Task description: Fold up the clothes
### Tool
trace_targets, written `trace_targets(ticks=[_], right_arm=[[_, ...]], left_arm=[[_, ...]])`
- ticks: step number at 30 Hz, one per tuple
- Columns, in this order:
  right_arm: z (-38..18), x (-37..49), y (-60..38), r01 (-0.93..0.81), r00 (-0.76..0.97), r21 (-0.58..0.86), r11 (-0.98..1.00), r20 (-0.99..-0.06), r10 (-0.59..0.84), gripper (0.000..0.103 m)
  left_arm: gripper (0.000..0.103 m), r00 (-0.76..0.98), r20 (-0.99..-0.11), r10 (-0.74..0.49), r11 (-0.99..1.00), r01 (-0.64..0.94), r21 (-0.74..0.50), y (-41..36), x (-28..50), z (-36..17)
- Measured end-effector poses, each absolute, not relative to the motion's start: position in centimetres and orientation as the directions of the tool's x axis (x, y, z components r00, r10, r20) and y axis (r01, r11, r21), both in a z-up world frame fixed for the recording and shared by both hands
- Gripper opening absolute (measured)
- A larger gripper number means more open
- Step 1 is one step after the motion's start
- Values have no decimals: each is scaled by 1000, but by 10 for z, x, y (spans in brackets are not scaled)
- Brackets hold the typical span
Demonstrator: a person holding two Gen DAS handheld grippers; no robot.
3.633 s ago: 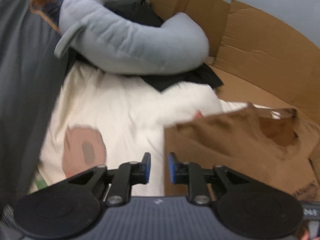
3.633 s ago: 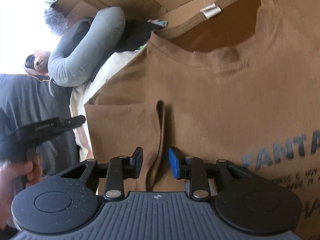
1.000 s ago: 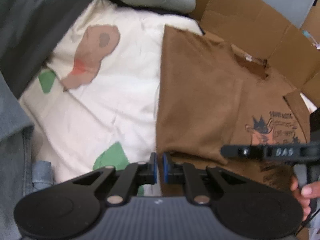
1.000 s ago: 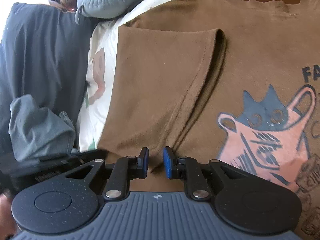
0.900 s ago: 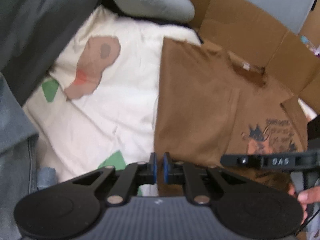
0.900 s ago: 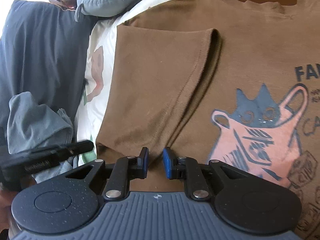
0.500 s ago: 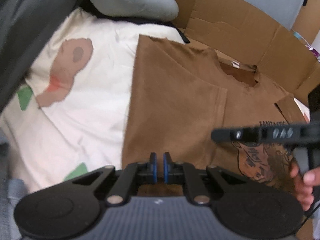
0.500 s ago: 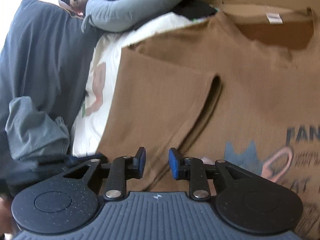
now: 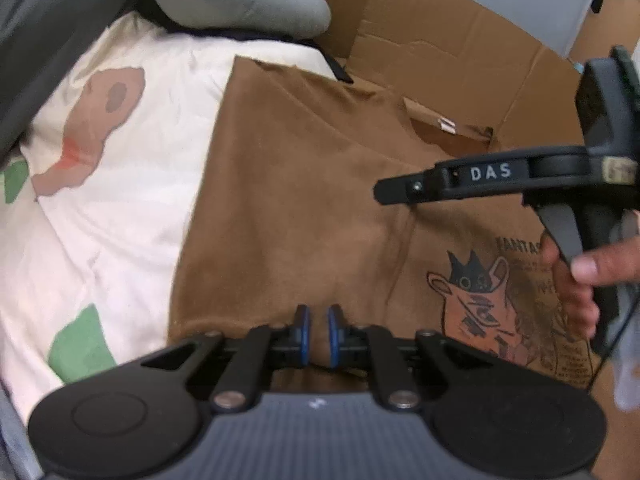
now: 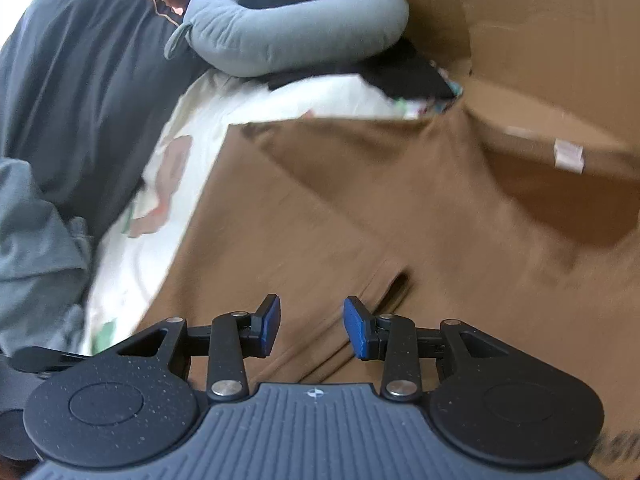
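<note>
Starting at the left, a cream bedsheet (image 9: 120, 208) with patches of colour lies bare beside the brown T-shirt (image 9: 300, 200), which is spread flat on the bed with its collar toward the cardboard (image 9: 460, 60) at the far end. The shirt's left side is already folded in, sleeve edge running lengthwise along the body. The left gripper (image 9: 318, 334) sits over the near hem of that folded panel; its jaws have just been opening and now stand slightly apart, with shirt cloth showing in the narrow gap, though no pinch is evident. Further right, the right gripper (image 10: 312, 330) hovers above the folded sleeve, jaws also just opened, apart with nothing clamped. The unfolded right half lies beyond it, so the right hand looks nearer for the next fold.
</note>
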State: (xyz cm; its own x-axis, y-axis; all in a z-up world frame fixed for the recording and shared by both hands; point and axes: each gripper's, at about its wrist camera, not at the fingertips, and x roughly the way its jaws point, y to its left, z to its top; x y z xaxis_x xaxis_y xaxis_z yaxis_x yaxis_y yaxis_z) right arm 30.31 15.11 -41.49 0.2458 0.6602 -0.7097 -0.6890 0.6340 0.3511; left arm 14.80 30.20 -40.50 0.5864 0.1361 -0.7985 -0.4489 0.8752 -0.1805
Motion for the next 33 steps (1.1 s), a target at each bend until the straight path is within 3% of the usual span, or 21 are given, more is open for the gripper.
trace_targets(ticks=[7, 12, 16, 23, 33], right_arm=[[-417, 311, 146, -722, 262, 266, 639, -750, 608, 41], [-414, 311, 138, -712, 286, 269, 649, -732, 618, 41], [-414, 307, 143, -751, 283, 228, 619, -736, 614, 41], [-414, 309, 131, -750, 267, 215, 625, -767, 583, 41], [-367, 296, 91, -841, 192, 162, 516, -802, 566, 41]], left_arm=[[16, 569, -797, 203, 848, -509, -147, 320, 141, -398], [36, 564, -793, 230, 848, -516, -121, 320, 138, -397], [60, 550, -805, 221, 851, -513, -117, 317, 138, -406], [63, 528, -813, 245, 873, -484, -51, 309, 148, -408], [63, 515, -812, 275, 835, -546, -64, 306, 128, -352]])
